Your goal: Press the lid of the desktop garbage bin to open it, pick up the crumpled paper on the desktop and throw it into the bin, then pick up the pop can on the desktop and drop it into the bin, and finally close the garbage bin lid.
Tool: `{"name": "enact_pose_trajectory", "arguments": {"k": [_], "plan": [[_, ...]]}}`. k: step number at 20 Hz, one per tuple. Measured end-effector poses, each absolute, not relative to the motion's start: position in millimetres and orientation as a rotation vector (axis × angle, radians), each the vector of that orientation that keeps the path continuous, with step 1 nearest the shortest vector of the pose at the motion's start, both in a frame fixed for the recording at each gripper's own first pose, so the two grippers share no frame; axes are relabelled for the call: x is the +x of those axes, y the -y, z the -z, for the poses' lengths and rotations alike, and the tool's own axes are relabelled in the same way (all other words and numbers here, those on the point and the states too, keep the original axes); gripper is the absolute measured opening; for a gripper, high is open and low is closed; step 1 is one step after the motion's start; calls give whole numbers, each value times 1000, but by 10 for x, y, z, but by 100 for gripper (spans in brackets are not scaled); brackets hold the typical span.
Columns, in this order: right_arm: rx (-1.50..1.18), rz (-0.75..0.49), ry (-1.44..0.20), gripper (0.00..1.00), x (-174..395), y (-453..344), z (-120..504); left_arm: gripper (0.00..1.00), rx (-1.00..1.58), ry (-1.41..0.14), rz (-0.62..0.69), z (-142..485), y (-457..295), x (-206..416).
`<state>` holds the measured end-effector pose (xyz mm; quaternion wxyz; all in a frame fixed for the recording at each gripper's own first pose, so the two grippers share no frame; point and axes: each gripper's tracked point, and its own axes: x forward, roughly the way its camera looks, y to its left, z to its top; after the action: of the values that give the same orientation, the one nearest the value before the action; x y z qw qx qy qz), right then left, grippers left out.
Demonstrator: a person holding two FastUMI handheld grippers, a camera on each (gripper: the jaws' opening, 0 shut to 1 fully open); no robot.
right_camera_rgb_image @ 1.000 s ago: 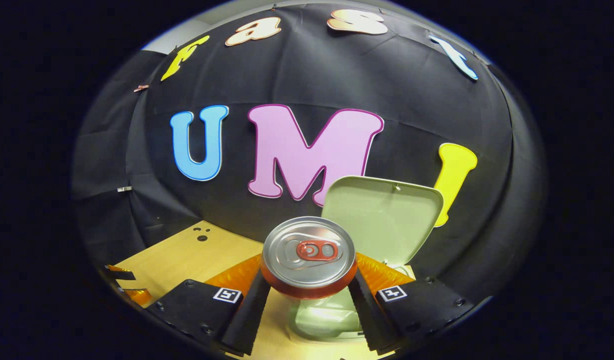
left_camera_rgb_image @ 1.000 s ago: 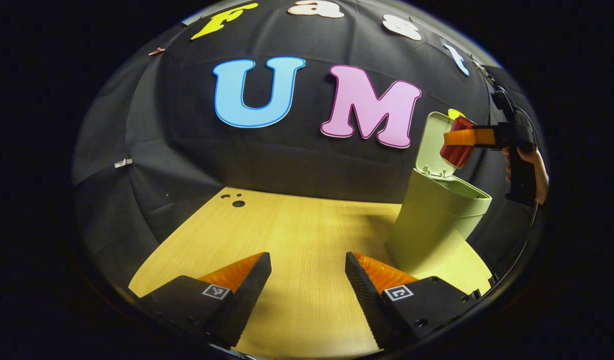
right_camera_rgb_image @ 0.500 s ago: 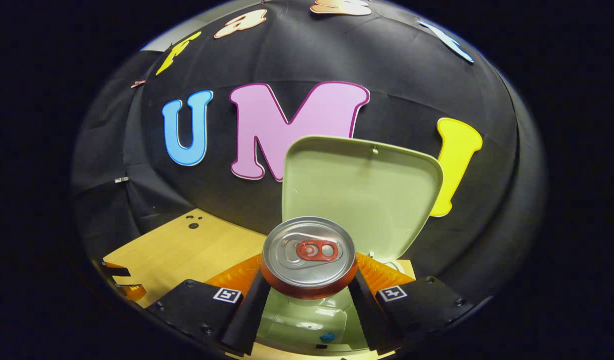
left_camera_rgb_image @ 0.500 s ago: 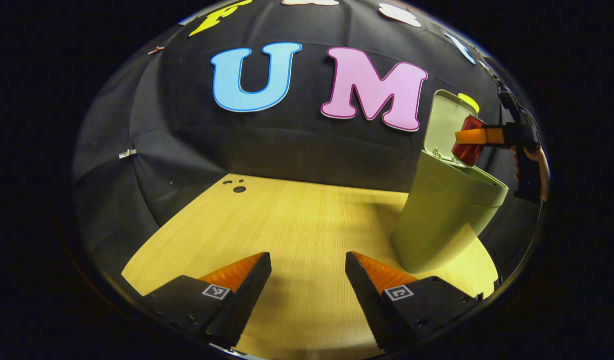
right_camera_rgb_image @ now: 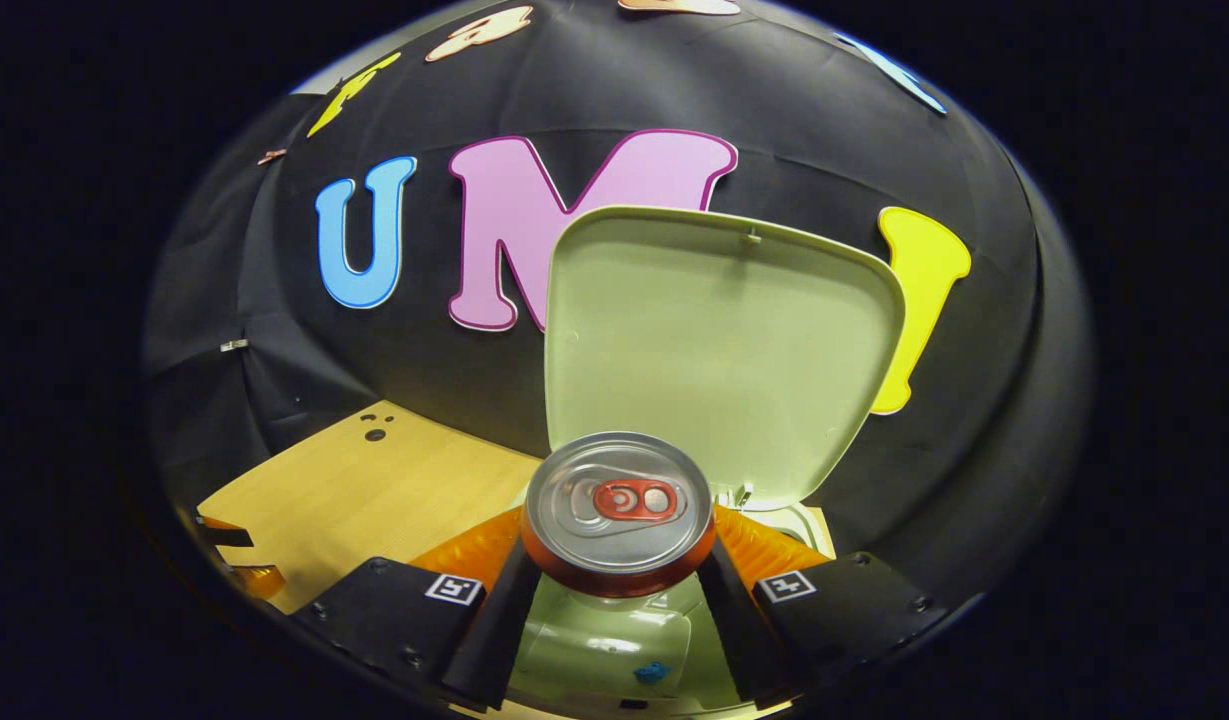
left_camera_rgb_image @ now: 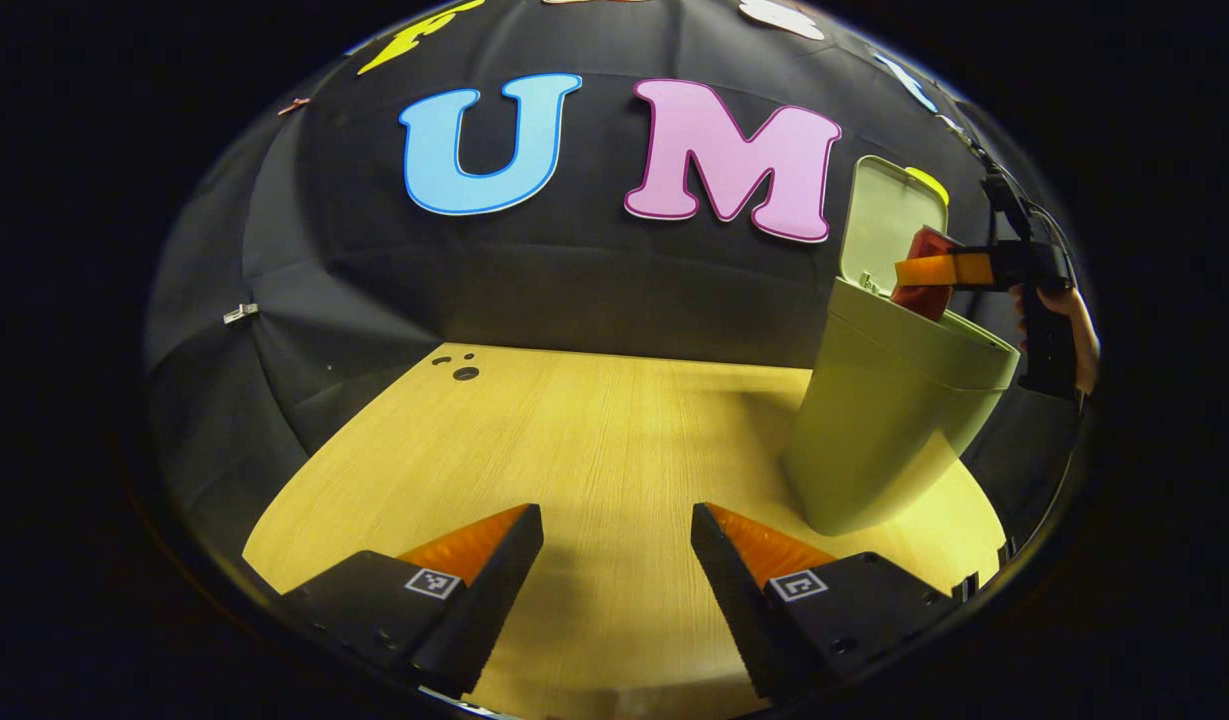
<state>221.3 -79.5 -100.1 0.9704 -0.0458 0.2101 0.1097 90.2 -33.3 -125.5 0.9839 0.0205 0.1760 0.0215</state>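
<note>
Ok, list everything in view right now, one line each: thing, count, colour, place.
pop can: one, red with silver top, clamped between the right gripper's fingers over the bin mouth.
garbage bin: one, pale green, on the table's right side.
bin lid: one, pale green, standing open behind the can.
table: one, light wood.
hand: one, holding the right gripper's handle.
left gripper: one, open above the table.
right gripper: one, gripping the can.

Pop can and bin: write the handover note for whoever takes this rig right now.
Right claw: shut on the pop can, held over the bin mouth, partly below the rim in the left gripper view.
Left claw: open, above the table.
Lid: up.
Crumpled paper: none seen on the table; bin contents unclear.
Left: release the can, close the lid.
</note>
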Motion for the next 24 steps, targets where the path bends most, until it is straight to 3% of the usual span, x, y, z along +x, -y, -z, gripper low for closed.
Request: {"name": "enact_pose_trajectory", "arguments": {"k": [9,15,24], "plan": [[-82,-182,-468,85,2130,944,1192,96,27,-385,-62,1375,244,827],[-80,-155,-398,98,2072,992,968,96,22,-384,-56,1366,290,781],[-50,-130,-346,98,1901,974,512,96,55,-377,-19,1298,244,596]]}}
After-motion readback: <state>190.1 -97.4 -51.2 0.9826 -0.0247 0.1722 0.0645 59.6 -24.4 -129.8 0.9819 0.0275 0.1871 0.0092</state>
